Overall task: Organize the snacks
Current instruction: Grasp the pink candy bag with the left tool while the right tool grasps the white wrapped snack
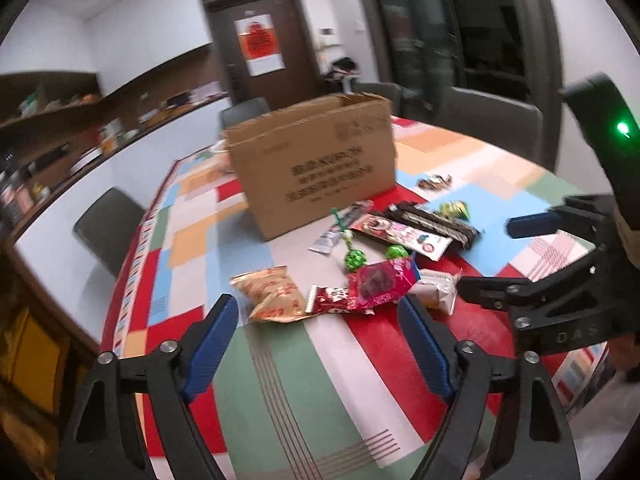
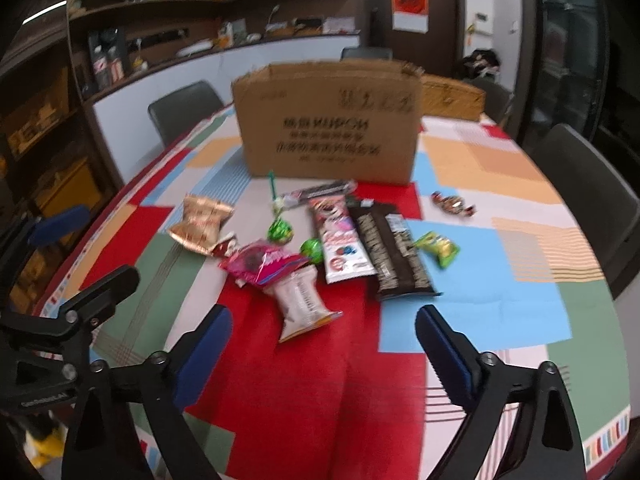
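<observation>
Spreading under both grippers, a table [image 2: 500, 184] in a patchwork cloth of red, green, blue and orange; standing well beyond both sets of jaws, an open cardboard box [image 2: 328, 120], upright, printed side facing; lying between box and jaws, the scattered snacks; ahead of the right gripper [image 2: 324, 332], jaws apart and gripping nothing, a white packet [image 2: 302, 304] closest, a dark striped bar [image 2: 394, 254] and a white-and-pink bar [image 2: 340, 236] side by side further on; ahead of the left gripper [image 1: 318, 320], jaws likewise apart and empty, a gold crinkled bag [image 1: 272, 292] and a small red packet [image 1: 332, 300] just past the fingertips, a pink packet [image 1: 380, 284] overlapping; resting among them, two green lollipops [image 2: 282, 232]; sitting apart to the right, a small wrapped candy [image 2: 454, 203].
</observation>
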### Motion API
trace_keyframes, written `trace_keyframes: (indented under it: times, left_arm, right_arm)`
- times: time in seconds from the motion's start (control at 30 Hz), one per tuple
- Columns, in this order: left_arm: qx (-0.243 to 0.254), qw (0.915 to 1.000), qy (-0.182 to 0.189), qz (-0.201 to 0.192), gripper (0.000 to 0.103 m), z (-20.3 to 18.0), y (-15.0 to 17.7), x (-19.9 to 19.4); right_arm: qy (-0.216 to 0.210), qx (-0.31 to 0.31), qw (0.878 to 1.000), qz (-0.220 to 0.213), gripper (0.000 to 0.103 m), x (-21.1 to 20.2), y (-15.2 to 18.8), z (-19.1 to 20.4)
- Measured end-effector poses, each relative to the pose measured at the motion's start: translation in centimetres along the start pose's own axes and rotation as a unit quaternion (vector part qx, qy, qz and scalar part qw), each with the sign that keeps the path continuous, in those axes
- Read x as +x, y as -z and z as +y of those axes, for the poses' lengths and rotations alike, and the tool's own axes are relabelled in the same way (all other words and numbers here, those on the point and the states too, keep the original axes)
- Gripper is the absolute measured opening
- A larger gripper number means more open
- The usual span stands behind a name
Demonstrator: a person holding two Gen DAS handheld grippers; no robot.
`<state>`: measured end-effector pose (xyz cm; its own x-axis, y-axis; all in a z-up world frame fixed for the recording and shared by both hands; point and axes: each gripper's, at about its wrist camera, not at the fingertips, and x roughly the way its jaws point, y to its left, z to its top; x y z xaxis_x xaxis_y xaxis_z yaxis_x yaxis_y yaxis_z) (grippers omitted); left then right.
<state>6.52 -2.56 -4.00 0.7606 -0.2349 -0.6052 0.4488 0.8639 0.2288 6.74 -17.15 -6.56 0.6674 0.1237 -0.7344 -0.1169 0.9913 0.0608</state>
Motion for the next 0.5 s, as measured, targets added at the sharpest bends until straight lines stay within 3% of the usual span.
trace_keyframes:
  times: [0.2, 0.5]
  left_arm:
    - [0.079, 0.9947, 0.066, 0.004, 0.073, -0.3, -0.9, 3.1]
    - [0.176, 0.9716, 0.155, 0.030, 0.069, -1.0, -1.7, 7.6]
  right_arm:
    - [-0.026, -0.025, 0.998, 0.045, 0.074, 2.8, -0.2, 0.9]
    - [-0.027, -0.055, 0.995, 0.074, 0.058, 5.2, -0.9, 1.6]
